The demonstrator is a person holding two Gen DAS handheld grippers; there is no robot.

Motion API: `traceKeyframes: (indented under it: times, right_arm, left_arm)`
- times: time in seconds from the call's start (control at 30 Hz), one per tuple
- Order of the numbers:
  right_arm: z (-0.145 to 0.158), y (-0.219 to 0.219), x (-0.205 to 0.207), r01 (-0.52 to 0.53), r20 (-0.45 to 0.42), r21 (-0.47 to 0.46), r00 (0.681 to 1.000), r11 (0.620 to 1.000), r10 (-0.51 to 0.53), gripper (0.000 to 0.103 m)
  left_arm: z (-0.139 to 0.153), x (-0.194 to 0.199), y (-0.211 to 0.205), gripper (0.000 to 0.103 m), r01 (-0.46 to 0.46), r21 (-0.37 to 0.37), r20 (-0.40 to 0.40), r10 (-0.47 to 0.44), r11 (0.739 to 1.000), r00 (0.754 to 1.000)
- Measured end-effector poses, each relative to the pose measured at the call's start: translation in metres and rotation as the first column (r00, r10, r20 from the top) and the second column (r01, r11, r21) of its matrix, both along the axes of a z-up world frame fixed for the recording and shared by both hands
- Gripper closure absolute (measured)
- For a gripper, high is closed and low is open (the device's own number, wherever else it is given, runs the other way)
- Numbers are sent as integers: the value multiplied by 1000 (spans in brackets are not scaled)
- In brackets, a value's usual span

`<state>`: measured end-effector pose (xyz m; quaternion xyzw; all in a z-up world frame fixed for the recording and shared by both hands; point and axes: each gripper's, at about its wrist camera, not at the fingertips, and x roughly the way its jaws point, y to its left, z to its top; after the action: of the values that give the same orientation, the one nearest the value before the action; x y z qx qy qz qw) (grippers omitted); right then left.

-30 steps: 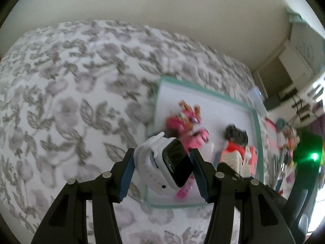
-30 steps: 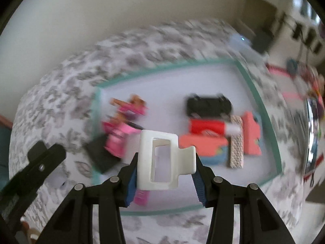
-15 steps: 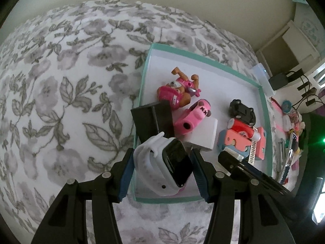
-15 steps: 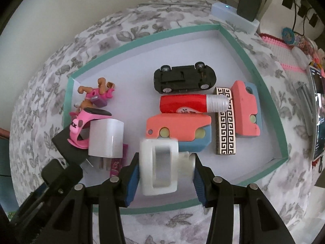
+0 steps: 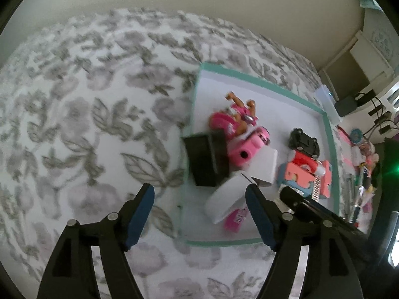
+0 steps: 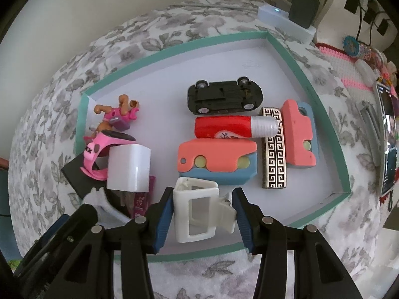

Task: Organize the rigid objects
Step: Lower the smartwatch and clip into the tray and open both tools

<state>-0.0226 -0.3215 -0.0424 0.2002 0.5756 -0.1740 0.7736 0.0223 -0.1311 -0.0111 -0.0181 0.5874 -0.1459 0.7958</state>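
A teal-rimmed white tray [image 6: 294,59] lies on a floral cloth. My left gripper [image 5: 199,206] is open and empty at the tray's near left corner. The white smartwatch [image 5: 225,205] lies in the tray next to its right finger; its strap shows in the right wrist view [image 6: 102,203]. My right gripper [image 6: 203,215] is open, its fingers a little apart from a white hair clip [image 6: 199,214] that rests on the tray's front part. The tray also holds a black toy car [image 6: 224,98], a red tube [image 6: 232,127], coral-and-blue blocks [image 6: 217,160], a patterned bar [image 6: 274,149], a white cube [image 6: 128,167], pink toys [image 6: 99,144] and a black box [image 5: 207,159].
The tray [image 5: 249,77] sits right of a wide stretch of floral cloth [image 5: 87,124]. A white power strip [image 6: 284,20] with a black plug lies beyond the tray's far corner. A phone [image 6: 387,137] and small clutter lie to the right.
My left gripper opened and let the white smartwatch go into the tray's near left corner. My right gripper lowered the white hair clip onto the tray and opened off it.
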Motion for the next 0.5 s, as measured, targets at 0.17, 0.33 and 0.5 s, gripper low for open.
traceKeyframes:
  times: [0.17,0.33,0.5]
  right_arm:
    - [9,13,2,-35,17,-41,999,999,36,52]
    - [17,29,3,-88,45,-83,995,993,92,39]
    - [19,40,3,-123,53,-99,990,987,129,28]
  left_arm:
    - [10,0,18,25,-54,77,75,48,996,996]
    - [8,4,35,14,-99,111,96,88,989,991]
    - [6,8,49,11,-144,114,101,133,983,986]
